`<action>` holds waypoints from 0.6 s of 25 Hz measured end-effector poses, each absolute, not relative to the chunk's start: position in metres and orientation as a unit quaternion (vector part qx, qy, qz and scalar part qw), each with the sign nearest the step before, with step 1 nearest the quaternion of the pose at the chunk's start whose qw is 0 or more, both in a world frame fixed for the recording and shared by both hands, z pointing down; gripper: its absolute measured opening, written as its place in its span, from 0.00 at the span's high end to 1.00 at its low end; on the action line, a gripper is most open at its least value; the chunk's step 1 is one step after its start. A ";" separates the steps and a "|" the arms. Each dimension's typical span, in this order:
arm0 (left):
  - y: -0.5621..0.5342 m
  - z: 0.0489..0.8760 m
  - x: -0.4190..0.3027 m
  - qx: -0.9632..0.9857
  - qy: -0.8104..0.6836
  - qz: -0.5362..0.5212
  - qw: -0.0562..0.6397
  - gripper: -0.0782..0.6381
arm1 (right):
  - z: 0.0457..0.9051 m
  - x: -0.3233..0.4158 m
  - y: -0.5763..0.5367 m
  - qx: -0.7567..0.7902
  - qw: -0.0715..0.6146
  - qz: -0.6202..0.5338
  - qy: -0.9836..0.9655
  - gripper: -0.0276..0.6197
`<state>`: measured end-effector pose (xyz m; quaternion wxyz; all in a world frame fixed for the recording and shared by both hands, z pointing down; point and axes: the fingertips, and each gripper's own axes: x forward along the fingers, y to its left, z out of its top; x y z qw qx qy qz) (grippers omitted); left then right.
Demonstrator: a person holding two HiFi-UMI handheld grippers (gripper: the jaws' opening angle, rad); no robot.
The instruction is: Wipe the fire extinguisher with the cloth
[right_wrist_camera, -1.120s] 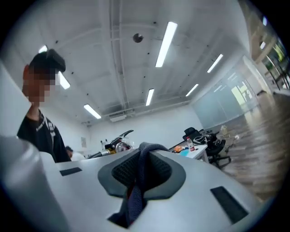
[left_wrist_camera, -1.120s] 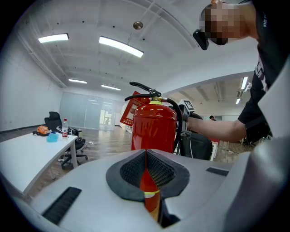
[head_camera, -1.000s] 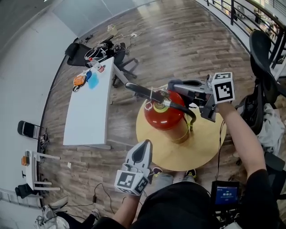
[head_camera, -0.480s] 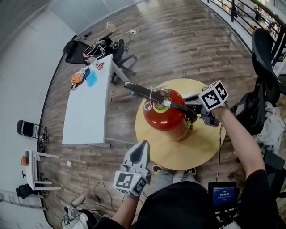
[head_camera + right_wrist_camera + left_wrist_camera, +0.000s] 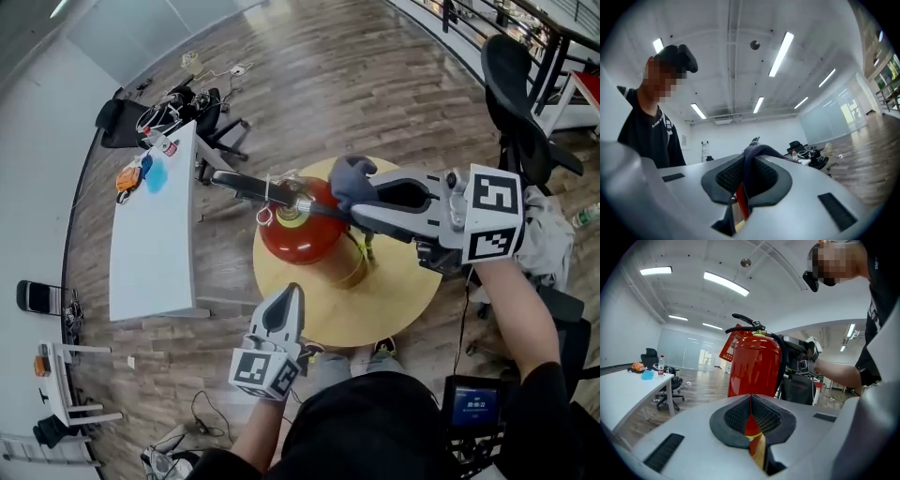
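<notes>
A red fire extinguisher (image 5: 305,236) stands upright on a round wooden table (image 5: 394,309), its black handle (image 5: 246,185) pointing left. My right gripper (image 5: 358,201) is shut on a dark grey cloth (image 5: 351,178) and holds it against the extinguisher's top, by the valve and hose. In the right gripper view the cloth (image 5: 757,151) pokes up between the shut jaws of the right gripper (image 5: 744,169). My left gripper (image 5: 292,298) hangs low at the table's near edge, shut and holding nothing. The left gripper view looks past that gripper (image 5: 751,400) at the red extinguisher (image 5: 754,363).
A long white table (image 5: 150,244) stands to the left with an orange thing (image 5: 128,177) and a blue thing (image 5: 154,174) at its far end. Black office chairs (image 5: 211,117) stand behind it, another chair (image 5: 517,98) at right. A small screen (image 5: 473,405) hangs at my waist.
My right gripper has risen with the cloth from the extinguisher's right side up to its top. The left gripper has hardly moved.
</notes>
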<state>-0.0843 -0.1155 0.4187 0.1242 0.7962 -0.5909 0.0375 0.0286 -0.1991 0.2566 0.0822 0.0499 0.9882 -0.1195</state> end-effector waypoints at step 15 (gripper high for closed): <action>-0.103 0.434 -0.090 0.786 -0.600 0.056 0.137 0.86 | 0.556 0.027 -0.190 -0.135 -0.128 -0.125 0.975 0.89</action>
